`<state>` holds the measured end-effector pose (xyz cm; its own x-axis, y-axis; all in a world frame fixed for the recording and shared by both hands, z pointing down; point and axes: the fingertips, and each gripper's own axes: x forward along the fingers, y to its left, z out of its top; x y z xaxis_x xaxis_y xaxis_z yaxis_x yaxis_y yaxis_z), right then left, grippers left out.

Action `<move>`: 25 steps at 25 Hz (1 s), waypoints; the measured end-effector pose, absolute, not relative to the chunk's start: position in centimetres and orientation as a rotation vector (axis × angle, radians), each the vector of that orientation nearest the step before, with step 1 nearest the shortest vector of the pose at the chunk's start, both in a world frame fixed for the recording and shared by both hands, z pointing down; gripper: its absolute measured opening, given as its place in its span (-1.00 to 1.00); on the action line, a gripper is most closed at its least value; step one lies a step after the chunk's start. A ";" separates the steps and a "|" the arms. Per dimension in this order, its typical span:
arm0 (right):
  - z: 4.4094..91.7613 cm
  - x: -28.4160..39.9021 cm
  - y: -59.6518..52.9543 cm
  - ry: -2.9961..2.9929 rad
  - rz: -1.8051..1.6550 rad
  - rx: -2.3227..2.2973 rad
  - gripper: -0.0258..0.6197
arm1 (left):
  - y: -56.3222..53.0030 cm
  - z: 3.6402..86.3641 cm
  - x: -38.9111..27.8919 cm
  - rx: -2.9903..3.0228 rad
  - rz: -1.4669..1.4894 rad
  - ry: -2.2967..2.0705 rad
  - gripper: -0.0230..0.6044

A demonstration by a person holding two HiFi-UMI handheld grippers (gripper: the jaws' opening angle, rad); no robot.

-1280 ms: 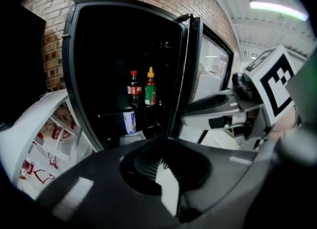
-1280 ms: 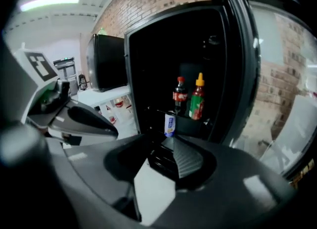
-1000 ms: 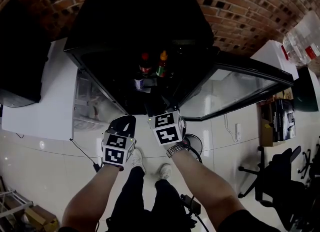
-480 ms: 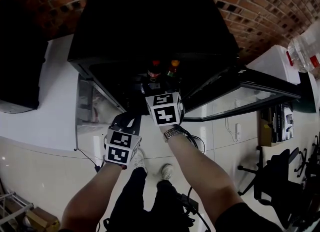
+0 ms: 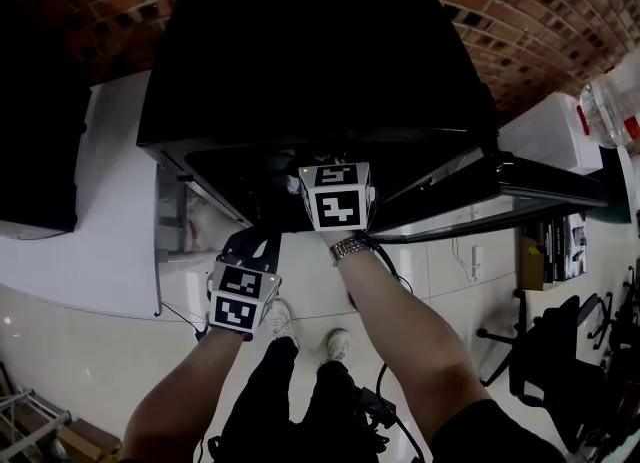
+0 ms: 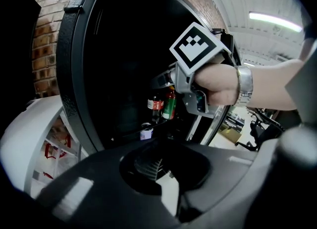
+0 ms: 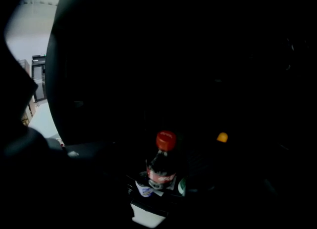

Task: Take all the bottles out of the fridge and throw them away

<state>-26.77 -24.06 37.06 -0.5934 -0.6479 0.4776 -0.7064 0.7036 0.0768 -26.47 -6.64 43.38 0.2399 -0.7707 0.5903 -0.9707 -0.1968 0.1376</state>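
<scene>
**Right gripper reaching into the fridge**

While the right gripper (image 6: 162,78) is reaching into the open fridge (image 5: 300,51), its jaws have just been opening and are standing wide with nothing between them; a cola bottle (image 7: 161,166) is standing ahead of it, a green bottle (image 6: 169,105) beside that; the left gripper (image 5: 250,249) is hanging back to its left, jaws together, carrying nothing.

Open black fridge (image 5: 310,51), interior dark: red-capped cola bottle (image 7: 162,166) stands upright on a shelf (image 6: 130,135), with the orange-capped green bottle (image 6: 170,105) upright just beside it.
</scene>
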 end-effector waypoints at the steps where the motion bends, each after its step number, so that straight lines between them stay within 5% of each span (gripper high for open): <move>1: 37.0 -27.0 -24.3 -2.432 0.167 1.039 0.00 | -6.7 43.5 -26.6 2.034 0.548 -1.587 -0.92; 11: 38.3 -27.2 -25.6 -2.379 0.194 1.062 -0.45 | -7.2 44.4 -27.3 2.029 0.549 -1.569 -0.92; 25: 38.1 -24.8 -20.5 -2.431 0.195 0.987 -0.49 | -6.0 45.1 -25.5 2.019 0.558 -1.567 -0.92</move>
<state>-24.77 -20.47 38.14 -0.6091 -0.6126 0.5037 -0.6851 0.7264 0.0550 -25.55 -5.97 45.08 0.2460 -0.7549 0.6080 -0.9692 -0.1957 0.1492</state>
